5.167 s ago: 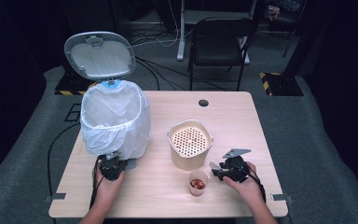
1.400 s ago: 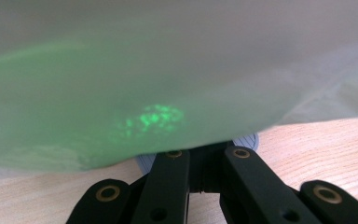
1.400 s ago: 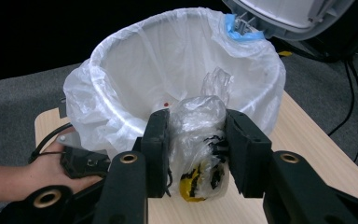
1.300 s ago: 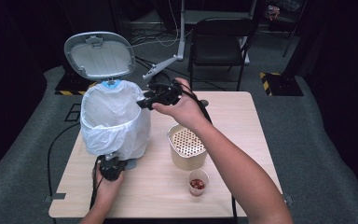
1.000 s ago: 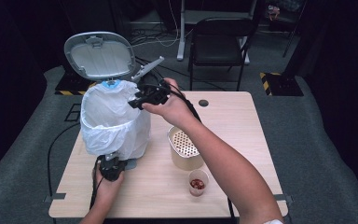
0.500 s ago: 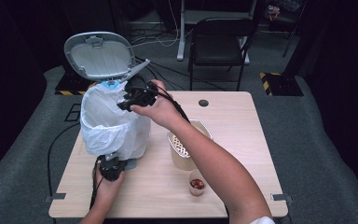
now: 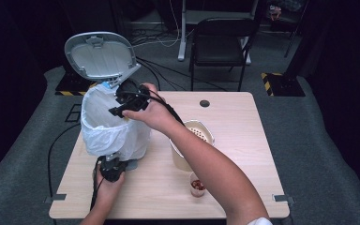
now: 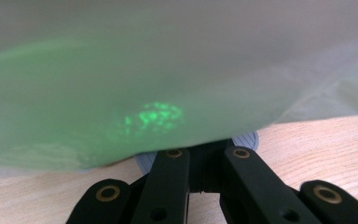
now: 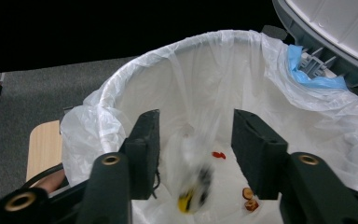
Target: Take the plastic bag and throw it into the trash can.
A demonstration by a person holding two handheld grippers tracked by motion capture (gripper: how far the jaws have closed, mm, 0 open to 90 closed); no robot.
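The right hand-held gripper (image 9: 193,154) hangs over the mouth of the bin (image 7: 104,132), at ten o'clock on the surface (image 7: 243,140); its jaws have just been opening and now stand released, with a blurred wrapper (image 9: 193,186) dropping free between them into the white liner (image 9: 307,126). The left hand-held gripper (image 7: 110,169) is clenched at the bin's base, at six o'clock of the bin. The lid (image 7: 101,56) stands open at the bin's twelve o'clock.

Thin, crinkly white plastic liner (image 9: 135,93) over the bin; matt wooden table (image 7: 243,136).
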